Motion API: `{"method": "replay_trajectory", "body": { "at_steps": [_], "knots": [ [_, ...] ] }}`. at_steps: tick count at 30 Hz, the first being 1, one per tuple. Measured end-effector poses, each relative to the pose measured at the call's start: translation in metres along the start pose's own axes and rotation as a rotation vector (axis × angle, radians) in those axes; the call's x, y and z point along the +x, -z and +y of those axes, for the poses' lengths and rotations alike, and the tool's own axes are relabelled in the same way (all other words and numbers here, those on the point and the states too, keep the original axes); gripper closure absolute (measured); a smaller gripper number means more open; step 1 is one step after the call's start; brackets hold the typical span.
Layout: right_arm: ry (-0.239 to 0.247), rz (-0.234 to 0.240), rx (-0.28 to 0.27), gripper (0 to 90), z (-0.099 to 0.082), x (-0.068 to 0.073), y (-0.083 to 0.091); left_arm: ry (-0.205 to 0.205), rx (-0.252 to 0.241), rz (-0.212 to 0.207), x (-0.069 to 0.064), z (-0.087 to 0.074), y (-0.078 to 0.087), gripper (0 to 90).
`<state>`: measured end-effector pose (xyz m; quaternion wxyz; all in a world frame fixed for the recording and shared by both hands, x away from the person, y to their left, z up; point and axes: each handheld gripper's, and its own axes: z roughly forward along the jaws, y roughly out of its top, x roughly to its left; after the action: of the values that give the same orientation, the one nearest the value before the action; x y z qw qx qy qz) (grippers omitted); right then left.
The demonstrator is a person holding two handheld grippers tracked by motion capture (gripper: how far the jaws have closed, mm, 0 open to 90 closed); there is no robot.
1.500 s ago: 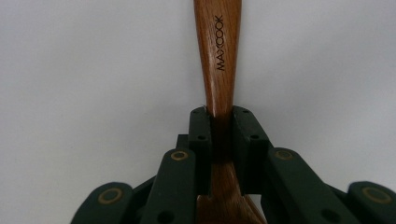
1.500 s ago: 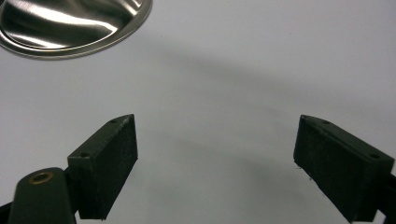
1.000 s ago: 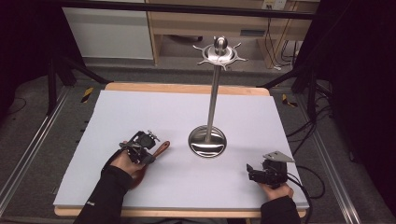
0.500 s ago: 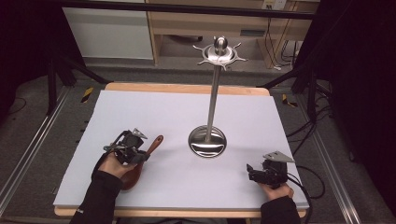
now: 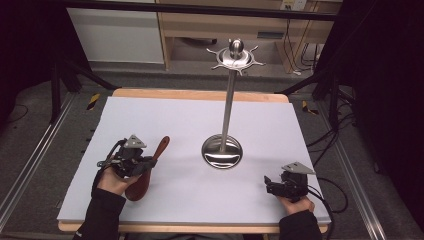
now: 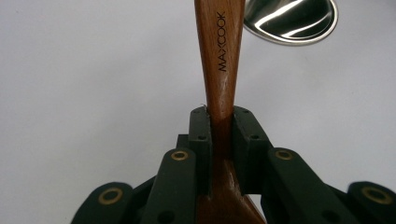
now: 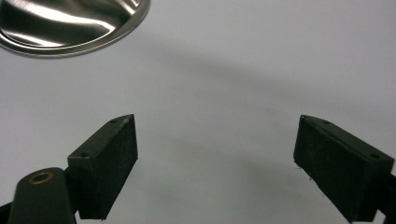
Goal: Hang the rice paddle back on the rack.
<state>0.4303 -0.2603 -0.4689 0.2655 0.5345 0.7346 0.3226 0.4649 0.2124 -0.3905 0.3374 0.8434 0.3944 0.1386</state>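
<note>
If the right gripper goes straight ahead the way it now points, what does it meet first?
Probably nothing soon: the open right gripper faces bare white table. The stand's round base lies off to the left in its view, likely beside that line, though depth is unclear.

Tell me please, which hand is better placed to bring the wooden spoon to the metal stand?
Left. The left hand-held gripper is already shut on the wooden spoon, with the metal stand just ahead. The right hand-held gripper is open, holds nothing and rests at the near table edge.

Brown wooden spoon (image 6: 219, 60), "MAXCOOK" on handle, near table's left front.
</note>
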Motion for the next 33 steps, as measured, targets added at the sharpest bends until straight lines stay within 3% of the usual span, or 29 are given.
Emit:
{"method": "replay_trajectory", "body": {
  "at_steps": [10, 18, 25, 33],
  "knots": [
    [-0.006, 0.000, -0.002, 13.8, 0.000, 0.000, 0.001, -0.013, -0.099, 0.014, -0.009, 0.002, 0.016, 78.2],
    [0.000, 0.000, -0.003, 13.9, 0.000, 0.000, 0.001, -0.015, -0.226, 0.043, -0.014, 0.001, 0.026, 78.2],
    [-0.004, 0.004, -0.003, 13.9, 0.000, 0.001, 0.001, 0.008, -0.320, 0.053, -0.017, 0.000, 0.031, 78.1],
    [-0.001, 0.005, -0.006, 13.9, 0.000, 0.001, 0.001, 0.028, -0.395, 0.061, -0.020, 0.000, 0.035, 78.2]
  ]
}}
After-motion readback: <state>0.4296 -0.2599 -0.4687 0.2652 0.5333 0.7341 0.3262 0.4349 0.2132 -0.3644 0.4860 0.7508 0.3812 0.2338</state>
